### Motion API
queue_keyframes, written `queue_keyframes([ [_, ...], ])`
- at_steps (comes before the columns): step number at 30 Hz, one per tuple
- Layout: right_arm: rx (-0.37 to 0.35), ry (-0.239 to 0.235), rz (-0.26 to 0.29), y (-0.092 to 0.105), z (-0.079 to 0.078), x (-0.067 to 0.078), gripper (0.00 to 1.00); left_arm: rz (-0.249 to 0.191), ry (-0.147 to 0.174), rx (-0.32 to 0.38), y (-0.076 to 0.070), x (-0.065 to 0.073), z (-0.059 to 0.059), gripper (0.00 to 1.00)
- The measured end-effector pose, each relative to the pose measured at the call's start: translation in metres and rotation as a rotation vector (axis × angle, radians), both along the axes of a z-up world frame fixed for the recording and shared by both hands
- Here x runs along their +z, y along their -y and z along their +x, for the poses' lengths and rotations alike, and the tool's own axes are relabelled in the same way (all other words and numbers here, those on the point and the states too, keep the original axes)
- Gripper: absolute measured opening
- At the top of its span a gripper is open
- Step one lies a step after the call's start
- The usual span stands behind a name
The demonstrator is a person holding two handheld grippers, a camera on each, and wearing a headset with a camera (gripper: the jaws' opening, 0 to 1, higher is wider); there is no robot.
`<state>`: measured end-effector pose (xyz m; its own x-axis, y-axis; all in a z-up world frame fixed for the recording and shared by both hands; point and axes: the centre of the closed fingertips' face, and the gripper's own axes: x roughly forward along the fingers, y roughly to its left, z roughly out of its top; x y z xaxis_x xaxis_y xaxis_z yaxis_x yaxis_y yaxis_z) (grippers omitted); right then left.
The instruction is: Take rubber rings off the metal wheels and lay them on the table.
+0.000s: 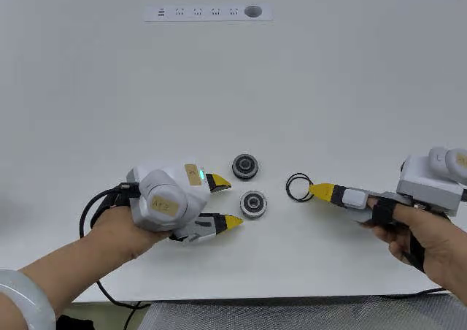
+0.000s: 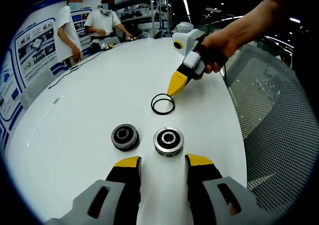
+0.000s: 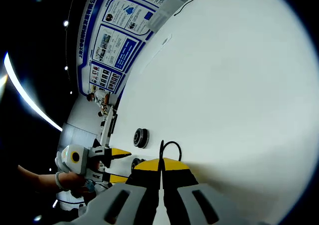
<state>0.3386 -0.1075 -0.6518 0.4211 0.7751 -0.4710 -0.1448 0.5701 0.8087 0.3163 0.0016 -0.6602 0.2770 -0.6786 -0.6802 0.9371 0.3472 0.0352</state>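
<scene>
Your left gripper sits low over the white table, jaws wide with nothing between them. Two metal wheels lie flat just ahead of its yellow tips. The dark wheel has a black outer band. The bare wheel, nearer you, shows a shiny silver rim. The two are close but apart.

Your right gripper comes in from the right, jaws pressed together and pinching the edge of a rubber ring. The ring lies on the table, right of both wheels and clear of them. It looks doubled, maybe two rings overlapping, can't tell.

The tabletop is plain glossy white, with a power strip at the far edge. A black cable trails behind your left hand. Grey mesh runs along the table's near side. In the left gripper view, two people stand at the table's far end, with blue posters on the wall, shelving behind and strip lights overhead.
</scene>
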Motion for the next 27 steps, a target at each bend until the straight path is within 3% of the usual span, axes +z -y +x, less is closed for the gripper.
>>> queue_keyframes([
  [12, 0.001, 0.015, -0.048, 0.007, 0.001, -0.005, 0.06, -0.005, -0.003, 0.002, 0.0, 0.0, 0.0, 0.36],
  [16, 0.033, 0.037, -0.089, 0.007, -0.001, -0.007, 0.08, -0.003, -0.003, 0.001, 0.0, 0.001, 0.0, 0.36],
  [27, 0.035, 0.061, -0.103, 0.013, 0.002, -0.001, 0.1, -0.007, 0.01, 0.006, 0.0, 0.004, 0.004, 0.36],
])
